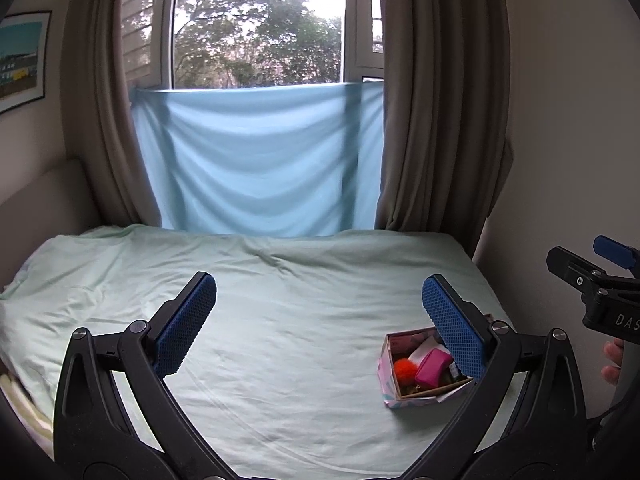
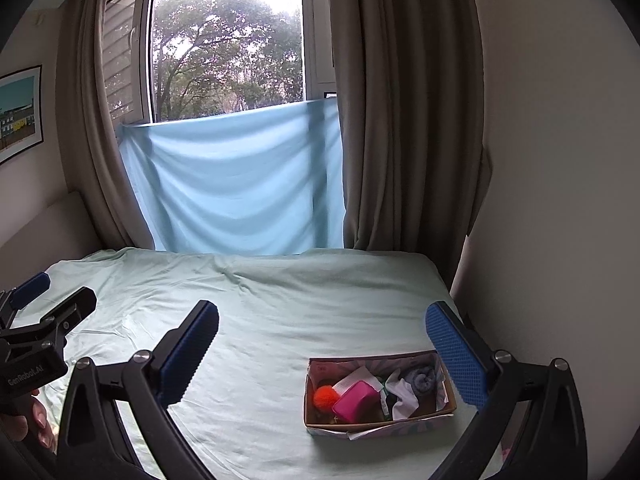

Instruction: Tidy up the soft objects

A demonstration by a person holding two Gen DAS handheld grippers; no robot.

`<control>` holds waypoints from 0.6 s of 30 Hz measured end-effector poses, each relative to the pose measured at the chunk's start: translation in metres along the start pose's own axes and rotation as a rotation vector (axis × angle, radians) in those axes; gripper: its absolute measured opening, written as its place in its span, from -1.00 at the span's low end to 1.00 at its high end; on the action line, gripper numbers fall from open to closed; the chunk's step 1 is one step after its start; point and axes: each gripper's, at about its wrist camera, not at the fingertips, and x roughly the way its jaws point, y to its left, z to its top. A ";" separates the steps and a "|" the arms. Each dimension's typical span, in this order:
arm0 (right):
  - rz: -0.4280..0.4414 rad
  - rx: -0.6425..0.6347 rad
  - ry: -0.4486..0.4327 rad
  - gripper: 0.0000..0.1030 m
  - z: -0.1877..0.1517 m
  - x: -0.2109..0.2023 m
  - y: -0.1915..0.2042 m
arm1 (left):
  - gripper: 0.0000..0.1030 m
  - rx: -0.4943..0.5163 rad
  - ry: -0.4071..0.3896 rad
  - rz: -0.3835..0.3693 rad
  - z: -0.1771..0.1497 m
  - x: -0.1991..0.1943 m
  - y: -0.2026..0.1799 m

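A small patterned cardboard box (image 2: 320,428) sits on the pale green bed sheet (image 2: 280,320) at the right. It holds an orange pom-pom (image 2: 325,397), a pink pouch (image 2: 354,400), white cloth (image 2: 404,398) and a rolled grey-blue sock (image 2: 422,378). The box also shows in the left wrist view (image 1: 390,392), partly behind the right finger. My right gripper (image 2: 322,328) is open and empty, above and behind the box. My left gripper (image 1: 318,300) is open and empty over the middle of the bed, left of the box.
A light blue cloth (image 2: 236,184) hangs across the lower window between brown curtains (image 2: 404,120). A white wall (image 2: 540,200) runs along the bed's right edge. A padded headboard (image 1: 44,200) and a framed picture (image 1: 20,60) are at the left.
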 end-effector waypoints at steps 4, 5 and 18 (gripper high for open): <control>0.007 0.001 -0.001 0.99 -0.001 0.003 0.001 | 0.99 0.003 -0.010 -0.003 0.001 -0.002 0.000; 0.009 0.000 -0.001 0.99 0.000 0.003 0.001 | 0.99 0.004 -0.011 -0.004 0.001 -0.002 0.000; 0.002 0.012 -0.008 0.99 0.001 0.002 0.003 | 0.99 0.007 -0.002 -0.013 0.001 0.002 -0.001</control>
